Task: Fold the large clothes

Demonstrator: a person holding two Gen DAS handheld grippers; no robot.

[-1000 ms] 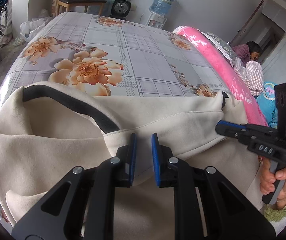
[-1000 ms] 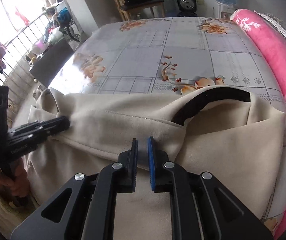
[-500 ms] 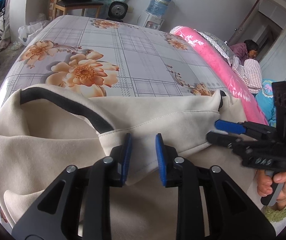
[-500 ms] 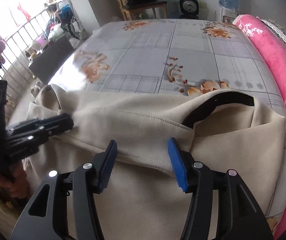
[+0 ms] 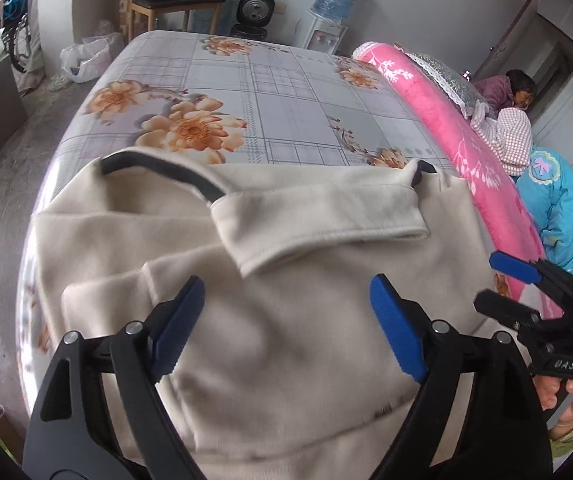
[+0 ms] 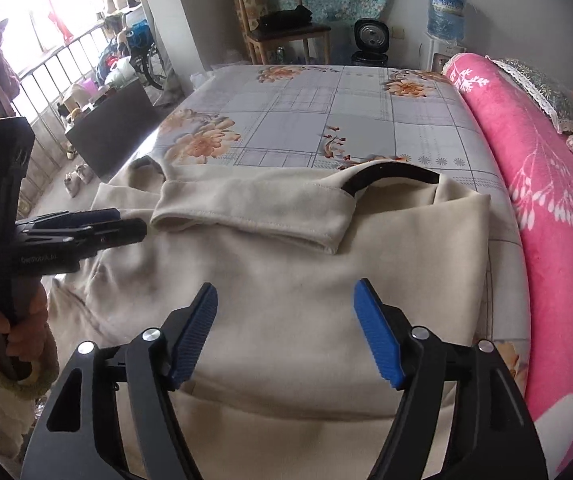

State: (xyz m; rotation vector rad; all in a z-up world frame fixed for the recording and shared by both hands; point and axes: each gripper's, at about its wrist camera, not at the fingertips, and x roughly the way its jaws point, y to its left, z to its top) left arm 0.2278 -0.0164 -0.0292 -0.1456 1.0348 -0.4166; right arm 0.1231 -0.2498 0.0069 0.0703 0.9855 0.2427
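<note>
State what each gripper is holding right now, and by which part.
Nothing is held. The left gripper and right gripper are both opening above the folded cream fabric garment, fingers clear of it.

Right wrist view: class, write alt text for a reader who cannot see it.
A cream garment lies spread on a floral bedsheet, a folded band lying across its top. The right claw hangs above it, jaws opening with nothing between them. The left claw shows at the left edge, and a pink blanket lies along the right.
</note>
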